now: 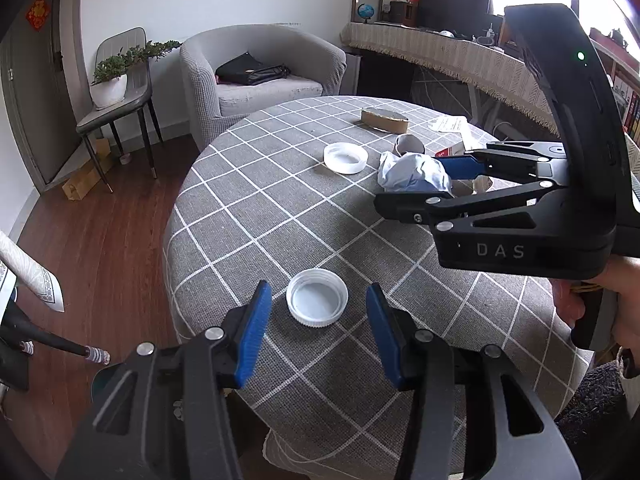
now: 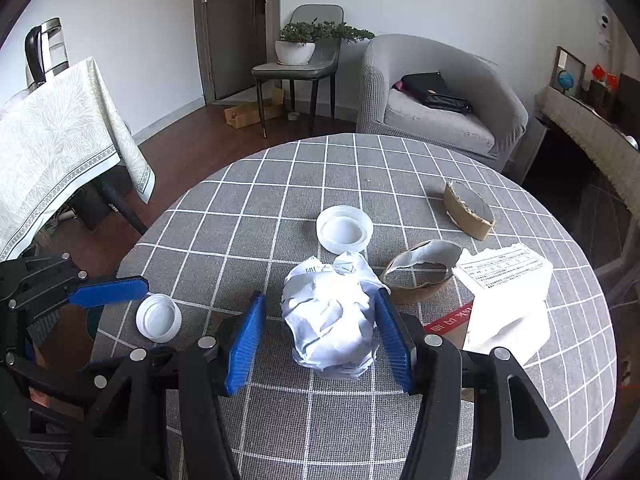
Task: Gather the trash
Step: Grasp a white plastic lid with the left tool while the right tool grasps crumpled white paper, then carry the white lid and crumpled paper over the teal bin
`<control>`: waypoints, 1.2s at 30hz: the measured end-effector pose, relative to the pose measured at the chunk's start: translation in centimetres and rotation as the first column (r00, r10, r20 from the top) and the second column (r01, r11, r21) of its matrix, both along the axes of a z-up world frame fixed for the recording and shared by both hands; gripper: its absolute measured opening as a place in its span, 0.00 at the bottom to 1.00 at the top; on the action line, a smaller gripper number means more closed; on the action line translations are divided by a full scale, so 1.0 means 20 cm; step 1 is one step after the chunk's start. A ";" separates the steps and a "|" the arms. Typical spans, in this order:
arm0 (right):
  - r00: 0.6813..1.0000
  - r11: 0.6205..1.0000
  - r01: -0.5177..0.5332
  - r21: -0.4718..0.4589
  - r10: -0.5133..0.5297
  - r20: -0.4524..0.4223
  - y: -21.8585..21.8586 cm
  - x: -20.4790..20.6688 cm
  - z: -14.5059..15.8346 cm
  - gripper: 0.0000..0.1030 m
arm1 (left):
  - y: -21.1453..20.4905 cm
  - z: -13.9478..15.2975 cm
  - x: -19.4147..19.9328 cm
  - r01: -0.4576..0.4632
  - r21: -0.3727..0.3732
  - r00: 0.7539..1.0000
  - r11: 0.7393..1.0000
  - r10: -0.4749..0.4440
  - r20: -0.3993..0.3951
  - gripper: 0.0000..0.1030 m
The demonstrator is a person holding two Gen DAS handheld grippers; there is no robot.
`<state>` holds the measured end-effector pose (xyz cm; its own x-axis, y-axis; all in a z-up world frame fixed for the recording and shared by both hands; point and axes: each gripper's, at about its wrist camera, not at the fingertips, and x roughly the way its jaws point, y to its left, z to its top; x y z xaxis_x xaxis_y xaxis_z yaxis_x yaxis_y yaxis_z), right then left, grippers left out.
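Nearest the left claw, at the table's near edge, lies a white cap, open side up, between the blue pads with a gap on either side, so that claw stands partly open and holds nothing. Just beyond and to the right, the right claw straddles a paper ball; its right pad looks to be touching the paper while the left pad stands clear, so I judge it not yet gripped (a close call on the right side). Nothing appears collected so far: every piece of trash in sight still rests on the cloth, and no bin or bag shows in either view. Farther out lie a clear lid, a torn cardboard ring, a crumpled sheet with print on it, a red-marked carton partly under that sheet, and farthest a flattened cardboard band. So two pickups are being set up and at least five more pieces remain. The left view alone shows the person's hand on the right tool's grip and the gap around the cap. The right view alone shows the sheet whole, the ball's fit between the pads, and a second cloth-covered table with a kettle.
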<state>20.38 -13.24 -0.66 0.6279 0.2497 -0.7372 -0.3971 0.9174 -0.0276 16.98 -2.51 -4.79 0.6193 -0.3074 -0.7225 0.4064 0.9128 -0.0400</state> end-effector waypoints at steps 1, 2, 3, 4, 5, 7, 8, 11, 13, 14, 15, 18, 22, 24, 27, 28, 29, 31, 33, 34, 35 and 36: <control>1.000 1.000 0.002 -0.004 -0.002 0.001 0.00 0.00 0.00 0.50 | 0.00 0.00 0.00 -0.002 0.005 1.000 1.000 0.002 0.006 0.47; 1.000 1.000 0.005 -0.006 -0.005 0.000 -0.01 0.00 0.00 0.49 | 0.00 0.00 0.00 -0.003 0.007 1.000 1.000 0.003 0.007 0.46; 1.000 1.000 0.007 -0.006 -0.007 0.000 -0.02 0.00 0.00 0.47 | 0.00 0.00 0.00 -0.001 0.006 1.000 1.000 0.001 0.006 0.46; 1.000 1.000 0.007 -0.009 -0.007 -0.001 -0.02 0.00 0.00 0.46 | -0.01 0.00 0.00 0.001 0.004 1.000 1.000 -0.001 0.006 0.45; 1.000 1.000 0.009 -0.014 -0.009 -0.001 -0.03 0.00 0.00 0.45 | -0.01 0.00 0.00 0.000 0.006 1.000 1.000 0.000 0.008 0.45; 1.000 1.000 0.016 -0.023 -0.016 0.000 -0.04 0.01 -0.01 0.40 | -0.01 0.00 0.00 -0.002 0.013 1.000 1.000 0.002 0.013 0.41; 1.000 1.000 0.019 -0.024 -0.019 0.000 -0.05 0.01 -0.01 0.39 | -0.01 0.00 0.00 -0.003 0.012 1.000 1.000 0.003 0.013 0.32; 1.000 1.000 0.024 0.012 -0.024 -0.006 -0.07 0.01 0.01 0.37 | 0.00 0.00 0.00 -0.009 -0.015 1.000 1.000 0.009 0.004 0.32; 1.000 0.999 0.027 0.037 -0.027 -0.002 -0.08 0.01 0.03 0.37 | 0.00 0.01 0.00 -0.013 -0.017 1.000 1.000 0.013 0.007 0.31; 1.000 0.999 0.025 0.044 -0.025 0.002 -0.08 0.01 0.04 0.37 | 0.01 0.01 -0.01 -0.015 -0.017 1.000 1.000 0.015 0.012 0.31; 1.000 0.999 0.024 0.049 -0.024 0.007 -0.08 0.01 0.05 0.37 | 0.01 0.02 -0.01 -0.018 -0.019 1.000 1.000 0.019 0.018 0.31; 1.000 0.998 0.011 0.059 -0.012 0.016 -0.05 0.00 0.08 0.37 | 0.05 0.06 -0.02 -0.040 -0.037 0.999 0.999 0.041 0.035 0.31; 1.000 0.997 -0.006 0.071 0.005 0.018 0.01 -0.01 0.09 0.37 | 0.12 0.12 -0.02 -0.080 -0.074 0.995 0.994 0.085 0.058 0.31; 1.000 0.997 -0.014 0.080 0.012 0.020 0.04 -0.01 0.10 0.37 | 0.17 0.14 -0.03 -0.103 -0.091 0.992 0.990 0.109 0.065 0.31; 0.999 0.996 -0.034 0.079 0.032 0.021 0.10 -0.01 0.09 0.37 | 0.24 0.15 -0.03 -0.140 -0.093 0.987 0.986 0.146 0.069 0.31; 0.999 0.996 -0.040 0.080 0.038 0.018 0.12 -0.01 0.08 0.37 | 0.27 0.15 -0.03 -0.153 -0.091 0.985 0.984 0.159 0.071 0.31; 0.999 0.995 -0.045 0.084 0.044 0.015 0.14 -0.01 0.08 0.37 | 0.30 0.15 -0.03 -0.167 -0.092 0.982 0.982 0.173 0.071 0.31; 0.998 0.994 -0.056 0.096 0.055 0.013 0.19 0.00 0.08 0.37 | 0.37 0.15 -0.03 -0.192 -0.096 0.977 0.977 0.199 0.070 0.31; 0.998 0.992 -0.067 0.106 0.065 0.019 0.23 0.00 0.09 0.37 | 0.43 0.15 -0.03 -0.214 -0.092 0.973 0.973 0.220 0.068 0.31; 0.997 0.991 -0.075 0.109 0.074 0.020 0.26 0.00 0.09 0.37 | 0.46 0.14 -0.03 -0.226 -0.089 0.970 0.970 0.232 0.067 0.31; 0.996 0.990 -0.083 0.110 0.082 0.020 0.29 0.00 0.09 0.37 | 0.49 0.13 -0.04 -0.239 -0.087 0.967 0.967 0.245 0.064 0.31; 0.996 0.990 -0.091 0.112 0.089 0.019 0.32 0.00 0.09 0.37 | 0.52 0.13 -0.04 -0.252 -0.085 0.964 0.964 0.258 0.059 0.31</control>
<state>20.33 -6.93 1.22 0.6091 0.3865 -0.6925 -0.4785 0.8755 0.0678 16.23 7.94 -2.29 0.7318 -0.1851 -0.6559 0.1647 0.9819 -0.0934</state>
